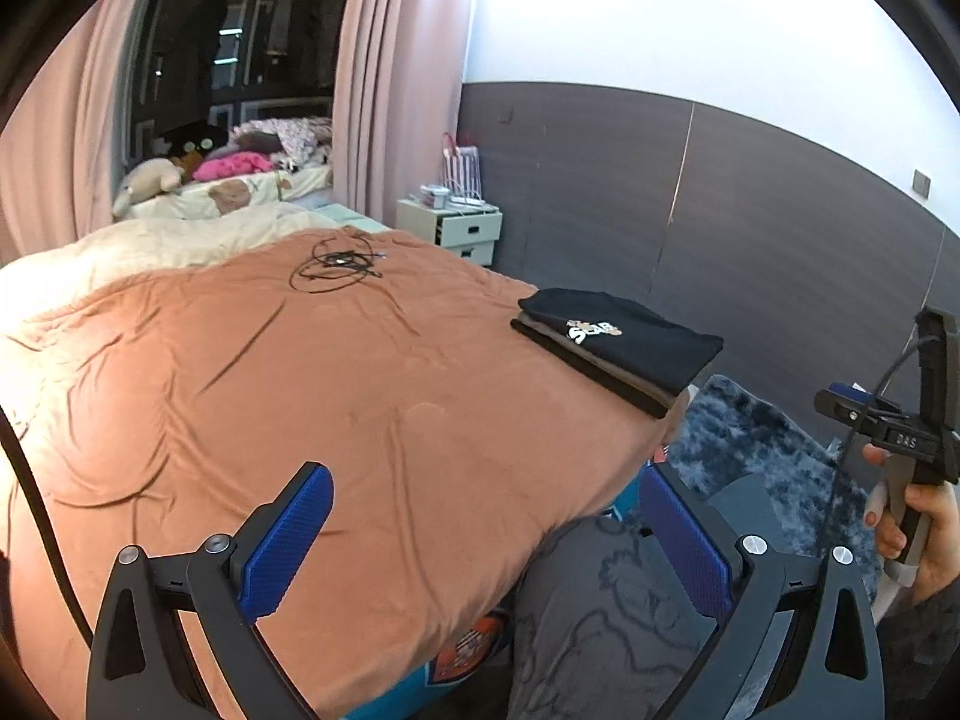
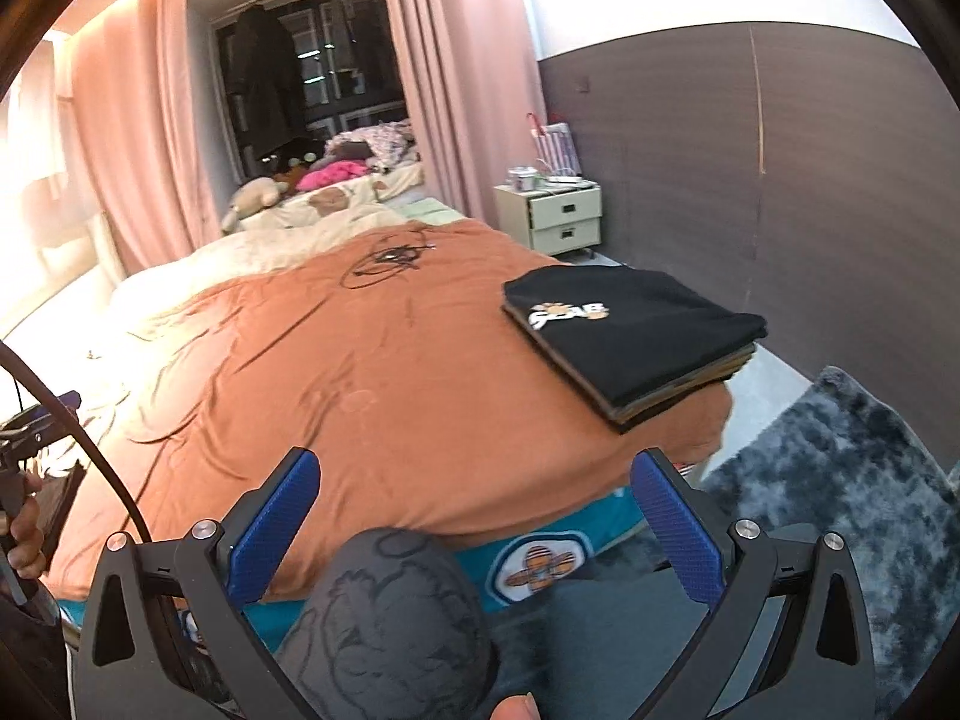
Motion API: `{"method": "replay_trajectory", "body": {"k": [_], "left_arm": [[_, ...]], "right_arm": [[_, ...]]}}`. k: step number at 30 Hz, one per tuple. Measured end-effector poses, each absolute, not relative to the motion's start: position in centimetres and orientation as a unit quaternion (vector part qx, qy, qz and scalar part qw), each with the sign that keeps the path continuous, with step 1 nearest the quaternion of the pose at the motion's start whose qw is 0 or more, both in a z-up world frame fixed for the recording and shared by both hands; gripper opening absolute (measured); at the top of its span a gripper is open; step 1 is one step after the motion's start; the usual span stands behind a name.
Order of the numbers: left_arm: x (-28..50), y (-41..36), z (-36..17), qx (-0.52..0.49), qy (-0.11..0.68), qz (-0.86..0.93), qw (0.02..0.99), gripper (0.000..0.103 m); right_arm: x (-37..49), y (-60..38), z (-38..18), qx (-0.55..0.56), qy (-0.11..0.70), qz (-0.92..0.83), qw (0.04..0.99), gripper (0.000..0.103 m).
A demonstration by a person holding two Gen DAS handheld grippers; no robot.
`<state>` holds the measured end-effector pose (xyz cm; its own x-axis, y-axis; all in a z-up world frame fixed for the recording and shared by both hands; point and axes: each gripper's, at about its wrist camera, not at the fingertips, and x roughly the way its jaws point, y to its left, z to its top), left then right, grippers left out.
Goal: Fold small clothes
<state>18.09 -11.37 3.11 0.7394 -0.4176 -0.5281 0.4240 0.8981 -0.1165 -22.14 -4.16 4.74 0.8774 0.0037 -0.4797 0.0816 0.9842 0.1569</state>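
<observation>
With both sets of jaws spread and empty, I judge the step in hand to be fetching the next garment, none being laid out on the orange blanket [image 1: 336,396].

Item: folded stack [image 2: 630,339], black top piece with a white and orange print, brown and dark layers under it, edges squared; it sits on the blanket's right corner, well apart from the left gripper [image 1: 480,540] and right gripper [image 2: 474,522], which both hover over the near edge of the blanket. A coil of black cable [image 1: 336,267] lies beyond the stack, toward the far end. Handling note: I would lay the next piece flat on the bare blanket just this side of the stack, pinch one hem corner per gripper, keep the folds matched to the stack's outline, and steer clear of the cable.
</observation>
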Motion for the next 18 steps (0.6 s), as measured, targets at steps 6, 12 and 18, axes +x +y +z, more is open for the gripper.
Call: {"method": "replay_trajectory", "body": {"k": [6, 12, 18], "left_arm": [[14.1, -8.6, 2.5, 0.006, 0.259, -0.197, 0.946, 0.102], [11.0, -6.7, 2.1, 0.008, 0.251, -0.173, 0.952, 0.102], [8.3, -4.3, 1.2, -0.023, 0.241, -0.143, 0.960, 0.102]], "right_arm": [[-22.5, -3.4, 3.3, 0.087, 0.247, 0.000, 0.965, 0.103], [-23.4, -2.7, 3.4, 0.066, 0.242, 0.012, 0.968, 0.103], [-24.6, -1.5, 2.9, 0.061, 0.237, 0.026, 0.969, 0.103]]}}
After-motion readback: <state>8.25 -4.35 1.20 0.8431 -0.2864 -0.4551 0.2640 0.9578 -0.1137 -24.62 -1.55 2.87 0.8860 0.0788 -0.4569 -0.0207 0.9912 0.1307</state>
